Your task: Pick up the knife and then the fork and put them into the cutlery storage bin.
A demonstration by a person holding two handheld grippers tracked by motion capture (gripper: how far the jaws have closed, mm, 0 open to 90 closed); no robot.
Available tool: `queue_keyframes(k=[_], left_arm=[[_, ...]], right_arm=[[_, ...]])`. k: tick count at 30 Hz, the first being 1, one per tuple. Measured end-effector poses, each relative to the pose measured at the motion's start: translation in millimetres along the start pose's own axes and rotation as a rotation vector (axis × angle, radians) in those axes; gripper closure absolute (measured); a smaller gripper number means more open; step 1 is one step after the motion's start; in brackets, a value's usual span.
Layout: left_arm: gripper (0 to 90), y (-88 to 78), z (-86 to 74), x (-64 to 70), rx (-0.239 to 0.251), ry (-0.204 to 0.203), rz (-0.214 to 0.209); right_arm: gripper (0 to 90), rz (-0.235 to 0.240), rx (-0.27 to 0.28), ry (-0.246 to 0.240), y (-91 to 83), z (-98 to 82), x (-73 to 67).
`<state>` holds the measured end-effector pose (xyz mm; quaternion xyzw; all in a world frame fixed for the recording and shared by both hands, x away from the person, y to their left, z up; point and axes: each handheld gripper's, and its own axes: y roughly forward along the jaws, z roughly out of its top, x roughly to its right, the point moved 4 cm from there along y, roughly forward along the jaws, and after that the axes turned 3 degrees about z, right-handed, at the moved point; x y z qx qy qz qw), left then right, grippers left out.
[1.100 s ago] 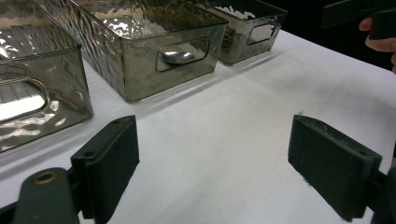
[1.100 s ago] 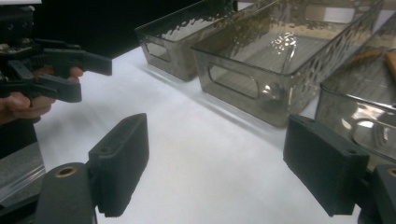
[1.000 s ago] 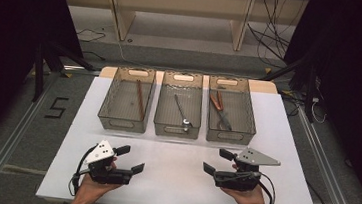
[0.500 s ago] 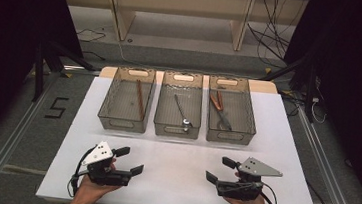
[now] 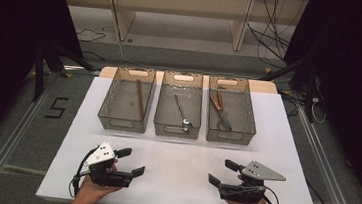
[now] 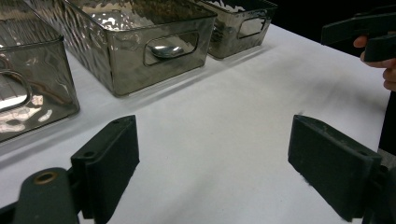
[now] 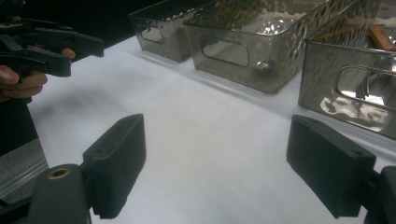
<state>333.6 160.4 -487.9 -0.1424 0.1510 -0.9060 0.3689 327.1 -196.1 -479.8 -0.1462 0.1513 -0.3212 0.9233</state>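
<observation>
Smoky see-through plastic is making up three bins, sitting side by side at the far part of the white worktop (image 5: pixel 182 167). The left bin (image 5: pixel 126 105) is holding one thin brown stick (image 5: pixel 140 99). The middle bin (image 5: pixel 179 110) is holding one silver spoon (image 5: pixel 181 113). The right bin (image 5: pixel 230 116) is holding one pair of pliers with orange handles (image 5: pixel 219 110). So that is three bins, three things inside, one in each.

Two hands are holding two grippers at the near edge. The left gripper (image 5: pixel 130 161) is resting near the left side, and its fingers (image 6: pixel 106 161) are spread wide with nothing between them. The right gripper (image 5: pixel 223 172) is resting near the right side, and its fingers (image 7: pixel 114 161) are also spread wide and holding nothing. Both are well apart from the bins.

What could be going wrong from here? The bin walls are tall, so a gripper reaching in too low may be bumping a rim and pushing a bin. The spoon and the stick are thin and lying flat, so the fingers may be slipping off them. Both grippers are pointing toward the middle, so they may be knocking into each other.
</observation>
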Motion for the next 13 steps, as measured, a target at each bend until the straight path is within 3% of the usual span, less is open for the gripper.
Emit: queue_keyframes(k=[13], left_arm=[[15.9, 0.2, -0.5, -1.2, -0.003, 0.0, 0.004]], right_arm=[[20.5, 0.0, 0.007, -0.004, -0.2, 0.5, -0.4]])
